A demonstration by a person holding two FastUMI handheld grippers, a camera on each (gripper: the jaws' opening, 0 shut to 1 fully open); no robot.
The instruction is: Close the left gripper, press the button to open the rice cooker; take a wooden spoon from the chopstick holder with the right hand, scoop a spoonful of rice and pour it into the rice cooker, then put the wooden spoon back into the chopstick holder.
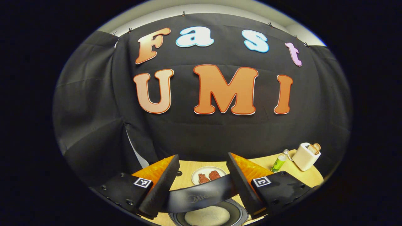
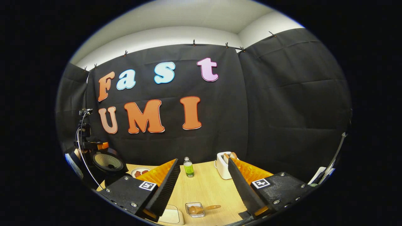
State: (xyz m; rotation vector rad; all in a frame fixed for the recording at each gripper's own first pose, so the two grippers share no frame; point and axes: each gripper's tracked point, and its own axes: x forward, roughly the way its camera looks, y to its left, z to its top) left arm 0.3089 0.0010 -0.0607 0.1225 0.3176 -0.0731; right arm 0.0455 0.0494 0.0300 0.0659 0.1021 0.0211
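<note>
While the rice cooker sits open right under the left gripper, its raised lid crosses between the spread jaws and pale rice shows in the pot below. Over on the right gripper view, the right gripper hangs above the tabletop, jaws wide apart and empty. Between them, the wooden spoon lies in a small clear dish, handle poking out.

Faint, unreadable logo on rice cooker lid
</note>
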